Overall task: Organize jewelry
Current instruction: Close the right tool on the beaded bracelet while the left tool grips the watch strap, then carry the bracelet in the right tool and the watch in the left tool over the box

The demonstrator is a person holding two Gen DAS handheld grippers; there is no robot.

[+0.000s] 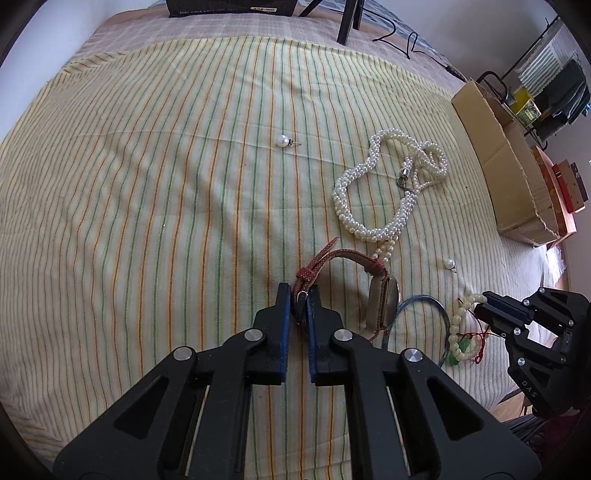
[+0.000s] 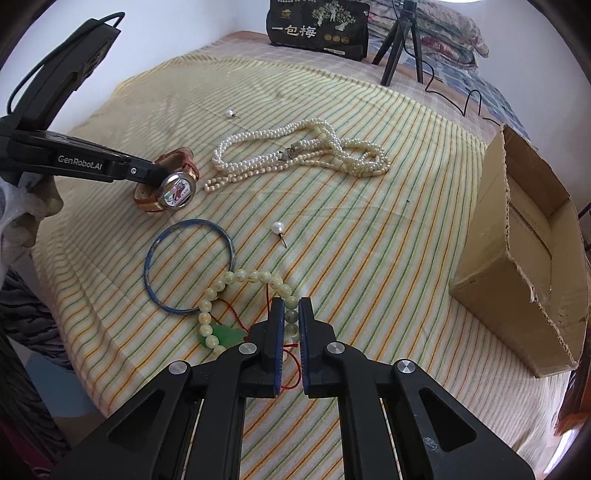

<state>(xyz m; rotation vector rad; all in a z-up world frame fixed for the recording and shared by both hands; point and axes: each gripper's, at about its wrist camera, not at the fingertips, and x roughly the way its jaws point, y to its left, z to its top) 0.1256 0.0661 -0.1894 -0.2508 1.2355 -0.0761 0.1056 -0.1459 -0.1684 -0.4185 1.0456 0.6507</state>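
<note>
My left gripper (image 1: 298, 295) is shut on the red strap of a wristwatch (image 1: 382, 299) that stands on the striped cloth; the watch face also shows in the right wrist view (image 2: 176, 191). My right gripper (image 2: 291, 308) is shut on a pale bead bracelet (image 2: 236, 277) with a green pendant (image 2: 225, 334) and red cord; it also shows in the left wrist view (image 1: 458, 328). A blue bangle (image 2: 188, 266) lies beside the bracelet. A pearl necklace (image 2: 299, 151) lies further back. Two pearl earrings (image 2: 277, 228) (image 2: 230, 112) lie loose.
An open cardboard box (image 2: 517, 258) stands at the cloth's right edge. A black printed bag (image 2: 317, 29) and a small tripod (image 2: 400, 40) stand at the far end of the bed, with a black cable (image 2: 469, 99) trailing from it.
</note>
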